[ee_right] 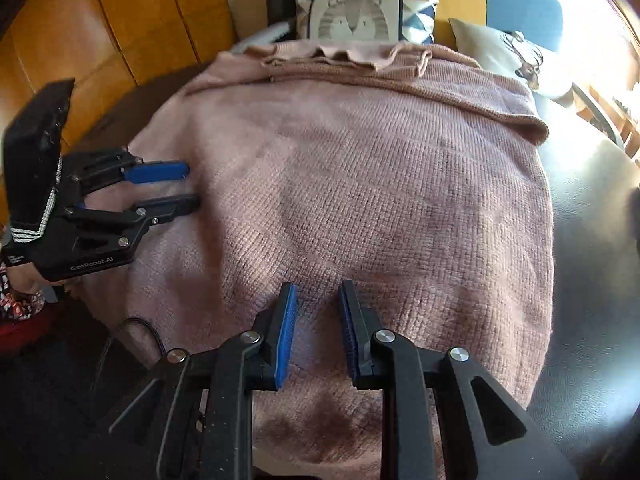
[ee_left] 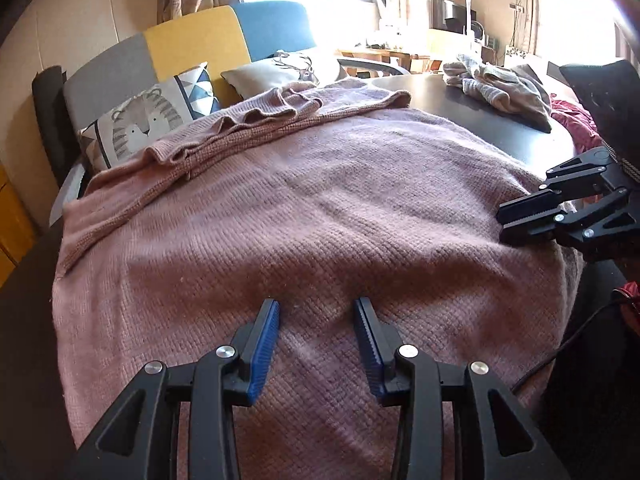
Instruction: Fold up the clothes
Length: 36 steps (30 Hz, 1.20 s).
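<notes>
A pink knit sweater [ee_left: 320, 200] lies spread flat over the dark table [ee_left: 460, 100], with one sleeve folded across its far edge [ee_left: 240, 128]. My left gripper [ee_left: 318, 304] hovers open over the sweater's near hem, its blue pads apart and nothing between them. Seen from the left wrist, my right gripper [ee_left: 502, 223] rests at the sweater's right edge. In the right wrist view the sweater [ee_right: 360, 180] fills the middle. My right gripper [ee_right: 319, 286] is open just above the fabric, and the left gripper [ee_right: 191, 184] stands open at the left edge.
A heap of grey and beige clothes [ee_left: 500, 88] and a red garment [ee_left: 572, 120] lie at the table's far right. Cushions [ee_left: 148, 120] on a sofa sit behind the sweater. A black cable [ee_right: 132, 332] runs near the front edge. A wooden cabinet [ee_right: 100, 20] is at the left.
</notes>
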Motion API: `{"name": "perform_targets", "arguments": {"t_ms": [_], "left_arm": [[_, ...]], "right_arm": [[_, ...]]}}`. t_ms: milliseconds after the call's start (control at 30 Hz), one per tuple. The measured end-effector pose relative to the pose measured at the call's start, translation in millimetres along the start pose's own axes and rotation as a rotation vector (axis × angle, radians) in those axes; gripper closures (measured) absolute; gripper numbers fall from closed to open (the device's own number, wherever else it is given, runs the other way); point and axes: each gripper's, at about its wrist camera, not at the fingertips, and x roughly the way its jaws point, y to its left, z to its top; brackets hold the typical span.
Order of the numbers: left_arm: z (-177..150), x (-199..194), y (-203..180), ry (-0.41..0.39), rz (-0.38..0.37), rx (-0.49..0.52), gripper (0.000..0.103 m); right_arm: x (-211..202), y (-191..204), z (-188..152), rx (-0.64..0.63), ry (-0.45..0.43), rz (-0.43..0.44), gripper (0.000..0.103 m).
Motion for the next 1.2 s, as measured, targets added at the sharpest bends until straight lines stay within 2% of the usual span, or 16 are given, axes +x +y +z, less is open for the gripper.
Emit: {"name": "perform_targets", "arguments": {"t_ms": [167,267,333,400,467,533,600,667,700,767,867,1000,1100,1167,1200], "left_arm": [[-19,-11,22,0.003,-0.030,-0.032,0.059],[-13,-13,26,0.025,-0.045,-0.062,0.061],[-7,-18,22,-0.002,-0.048,-0.077,0.061],[3,-23,13,-0.051,-0.091,-0.080,0.061],[14,-20,0,-0.081,-0.105,-0.053,0.061],[25,-10,-14,-0.076,-0.113,-0.021,0.061],[30,3,-26,-0.050,-0.122,0.016,0.061],[25,16,-35,-0.007,-0.071,0.064,0.061],[22,13,-35,-0.028,-0.072,0.068,0.061],[14,12,-29,-0.027,-0.096,0.035,0.060],[5,9,-22,-0.068,-0.127,-0.025,0.059],[9,6,-28,-0.052,-0.085,0.009,0.059],[12,1,-26,-0.053,-0.076,-0.010,0.059],[13,-5,-22,-0.084,-0.042,-0.028,0.059],[13,-7,-21,-0.092,-0.022,-0.034,0.059]], "right_arm": [[-9,-29,-10,0.090,-0.006,0.040,0.081],[-19,-30,-8,0.123,-0.016,0.080,0.079],[-33,-37,-9,0.138,-0.043,0.026,0.078],[-46,-43,-9,0.153,-0.068,-0.027,0.079],[-50,-52,-14,0.166,-0.071,-0.072,0.079],[-54,-60,-18,0.179,-0.072,-0.115,0.079],[-46,-65,-20,0.178,-0.027,-0.115,0.079],[-40,-68,-25,0.163,0.008,-0.138,0.081],[-42,-70,-28,0.151,0.003,-0.148,0.081],[-44,-76,-32,0.137,0.012,-0.180,0.081],[-43,-81,-31,0.159,0.011,-0.172,0.081],[-45,-75,-21,0.162,0.017,-0.174,0.078],[-49,-66,-9,0.177,-0.002,-0.166,0.078],[-44,-55,-1,0.125,0.033,-0.254,0.078],[-42,-55,-1,0.132,0.042,-0.257,0.078]]}}
